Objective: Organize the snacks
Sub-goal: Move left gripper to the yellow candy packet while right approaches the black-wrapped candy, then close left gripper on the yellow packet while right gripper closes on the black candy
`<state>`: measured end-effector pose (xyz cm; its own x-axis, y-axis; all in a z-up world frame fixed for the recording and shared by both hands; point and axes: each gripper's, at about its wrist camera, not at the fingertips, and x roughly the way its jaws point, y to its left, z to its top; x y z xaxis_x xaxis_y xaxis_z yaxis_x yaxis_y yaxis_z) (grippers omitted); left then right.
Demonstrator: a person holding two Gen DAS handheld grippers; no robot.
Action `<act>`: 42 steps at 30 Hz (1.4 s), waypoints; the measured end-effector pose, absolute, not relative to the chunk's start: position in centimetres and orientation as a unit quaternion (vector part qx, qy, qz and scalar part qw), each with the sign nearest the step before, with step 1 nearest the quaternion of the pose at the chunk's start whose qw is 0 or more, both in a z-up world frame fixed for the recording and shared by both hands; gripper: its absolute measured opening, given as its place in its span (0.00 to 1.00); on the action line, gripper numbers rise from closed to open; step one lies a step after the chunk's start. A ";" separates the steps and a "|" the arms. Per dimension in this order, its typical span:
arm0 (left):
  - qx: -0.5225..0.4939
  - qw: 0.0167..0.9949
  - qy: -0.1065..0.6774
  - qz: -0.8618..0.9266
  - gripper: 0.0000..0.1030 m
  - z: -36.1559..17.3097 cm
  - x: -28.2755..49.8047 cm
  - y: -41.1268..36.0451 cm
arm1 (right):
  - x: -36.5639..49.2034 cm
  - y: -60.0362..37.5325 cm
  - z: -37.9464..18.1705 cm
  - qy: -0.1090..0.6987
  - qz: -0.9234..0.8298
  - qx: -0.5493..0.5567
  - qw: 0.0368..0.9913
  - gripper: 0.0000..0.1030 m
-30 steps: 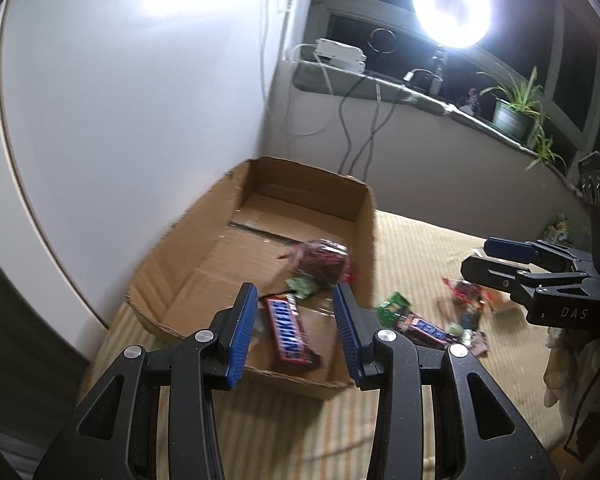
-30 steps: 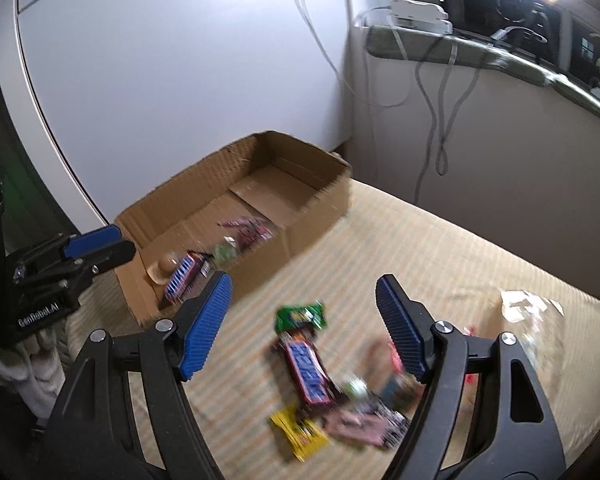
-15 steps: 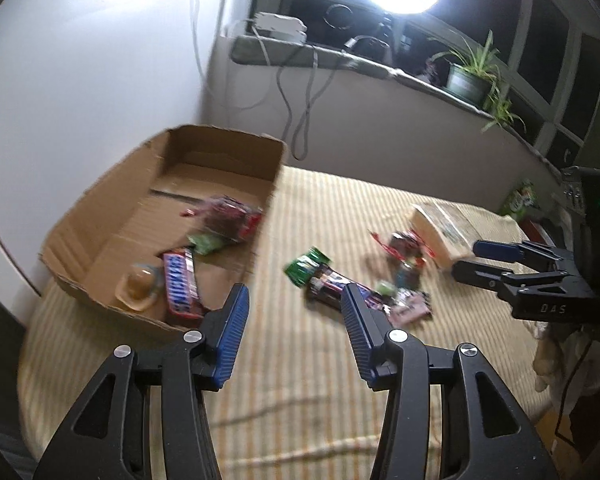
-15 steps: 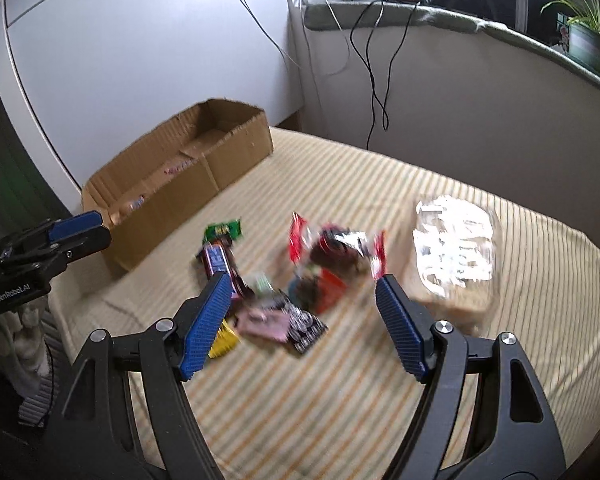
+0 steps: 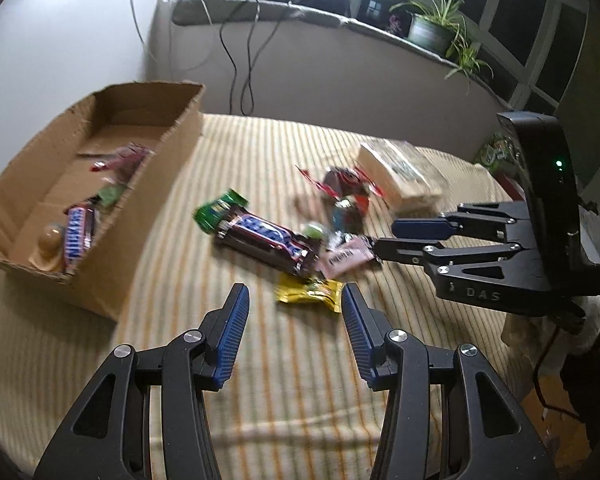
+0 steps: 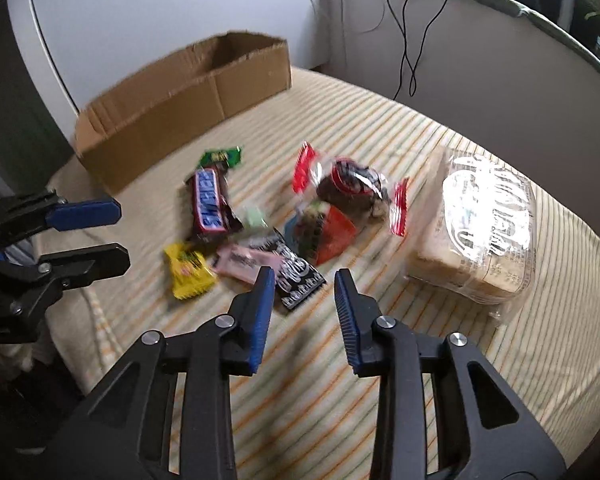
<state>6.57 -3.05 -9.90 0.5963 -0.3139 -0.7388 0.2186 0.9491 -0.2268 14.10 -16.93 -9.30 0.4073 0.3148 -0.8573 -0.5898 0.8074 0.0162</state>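
Both hand-held grippers are empty now — left hand-held gripper [image 5: 294, 312] has swung from the cardboard box [image 5: 162, 168] to the yellow packet [image 5: 308, 291] just ahead, open; right hand-held gripper [image 6: 302, 296] half-open — next pick begins.

Snacks [image 6: 236, 236] betw box [image 6: 172, 92] & bread [image 6: 484, 236].

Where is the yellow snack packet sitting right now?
The yellow packet lies on the striped cloth, at the near left edge of the loose pile, just below the Snickers bar and left of the pink wrapper.
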 end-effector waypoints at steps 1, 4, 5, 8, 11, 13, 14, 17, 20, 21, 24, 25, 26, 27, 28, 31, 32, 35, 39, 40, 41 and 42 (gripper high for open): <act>-0.056 0.890 0.427 -0.151 0.46 -10.1 6.7 -3.2 | 14.1 -17.0 -9.5 0.471 0.275 -0.151 0.824 0.31; -0.056 0.885 0.436 -0.154 0.46 -10.7 7.1 -3.9 | 14.2 -16.8 -9.9 0.471 0.287 -0.164 0.818 0.31; -0.054 0.883 0.439 -0.155 0.46 -10.9 7.3 -4.2 | 14.2 -16.7 -10.1 0.471 0.288 -0.168 0.817 0.31; -0.039 0.881 0.445 -0.156 0.46 -11.5 7.7 -5.0 | 14.5 -16.3 -10.5 0.468 0.294 -0.180 0.814 0.31; -0.026 0.880 0.448 -0.155 0.53 -11.9 8.0 -5.6 | 14.8 -16.0 -10.5 0.467 0.303 -0.176 0.812 0.31; -0.023 0.880 0.448 -0.154 0.55 -12.1 8.3 -5.7 | 14.9 -15.8 -10.6 0.467 0.308 -0.174 0.811 0.31; -0.019 0.880 0.449 -0.153 0.55 -12.2 8.4 -5.8 | 15.0 -15.6 -10.6 0.466 0.310 -0.175 0.810 0.31; -0.007 0.880 0.450 -0.152 0.55 -12.4 8.8 -5.9 | 15.1 -15.0 -11.0 0.466 0.319 -0.182 0.805 0.31; 0.002 0.880 0.450 -0.149 0.55 -12.5 9.2 -5.8 | 15.4 -14.6 -11.1 0.465 0.322 -0.187 0.803 0.31; 0.002 0.880 0.451 -0.150 0.55 -12.6 9.3 -5.8 | 15.5 -14.5 -11.1 0.466 0.322 -0.185 0.803 0.31; 0.013 0.880 0.449 -0.154 0.55 -12.7 9.3 -5.9 | 15.6 -14.2 -11.1 0.468 0.326 -0.189 0.799 0.31; 0.018 0.880 0.449 -0.155 0.54 -12.8 9.2 -6.0 | 15.6 -14.2 -11.1 0.468 0.327 -0.191 0.798 0.31; 0.025 0.881 0.446 -0.156 0.54 -12.8 9.1 -6.2 | 15.7 -14.3 -11.1 0.469 0.328 -0.190 0.798 0.31; 0.030 0.883 0.442 -0.156 0.52 -12.9 9.0 -6.3 | 15.8 -14.2 -11.2 0.469 0.328 -0.188 0.798 0.31; 0.033 0.884 0.440 -0.153 0.46 -13.0 8.9 -6.3 | 16.0 -14.2 -11.2 0.470 0.328 -0.186 0.798 0.31; 0.027 0.887 0.436 -0.146 0.35 -13.0 8.9 -5.7 | 16.2 -13.6 -11.4 0.470 0.328 -0.189 0.797 0.31; 0.024 0.888 0.436 -0.146 0.33 -13.0 8.9 -5.4 | 16.1 -13.5 -11.4 0.470 0.330 -0.193 0.796 0.31; 0.018 0.887 0.436 -0.148 0.31 -12.9 8.9 -4.8 | 15.5 -13.0 -11.1 0.468 0.340 -0.202 0.790 0.31; 0.018 0.888 0.435 -0.148 0.30 -12.9 8.6 -4.7 | 15.6 -12.5 -10.8 0.455 0.332 -0.212 0.798 0.31; 0.016 0.888 0.435 -0.148 0.30 -12.8 8.5 -4.6 | 15.9 -12.4 -10.8 0.456 0.332 -0.211 0.798 0.31; 0.015 0.888 0.435 -0.148 0.30 -12.8 8.4 -4.5 | 16.1 -12.4 -10.9 0.456 0.335 -0.209 0.798 0.31; 0.014 0.888 0.436 -0.148 0.30 -12.8 8.3 -4.4 | 16.4 -12.4 -10.9 0.456 0.338 -0.206 0.797 0.31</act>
